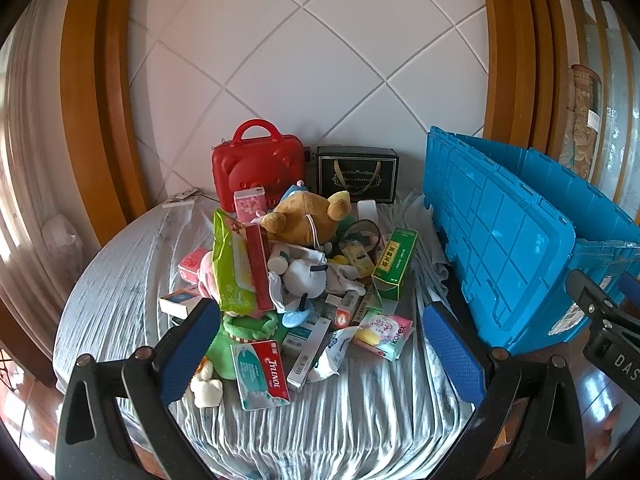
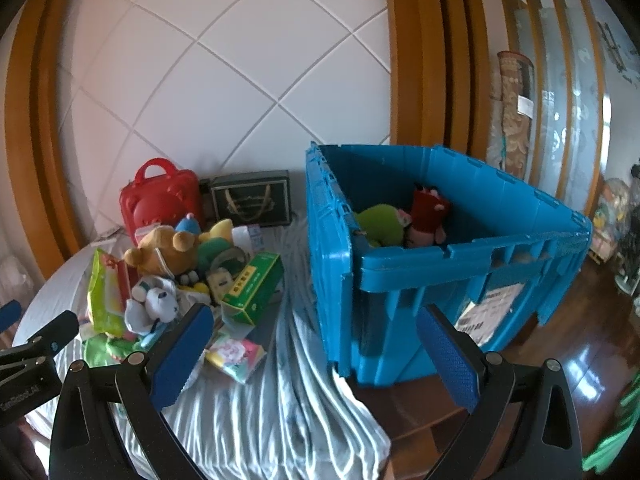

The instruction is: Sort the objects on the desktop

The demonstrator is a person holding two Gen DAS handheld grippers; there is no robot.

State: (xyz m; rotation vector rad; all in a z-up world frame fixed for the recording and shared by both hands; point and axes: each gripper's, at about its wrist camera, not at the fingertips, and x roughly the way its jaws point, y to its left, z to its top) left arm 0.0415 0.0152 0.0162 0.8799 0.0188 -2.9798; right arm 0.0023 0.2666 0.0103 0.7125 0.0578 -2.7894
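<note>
While both jaws gape wide, empty, plush bear tops boxy clutter; ribbed blue plastic crate beside.

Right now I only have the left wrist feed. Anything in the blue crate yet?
Observer: Yes. The right wrist view looks into the blue crate; a green plush toy lies inside.
Operator: Just that one?
Observer: No, a red plush toy sits right beside it, to its right.
Operator: Right gripper carrying anything? I only see its edge.
Observer: No. The right gripper is open, nothing between its fingers.
</note>
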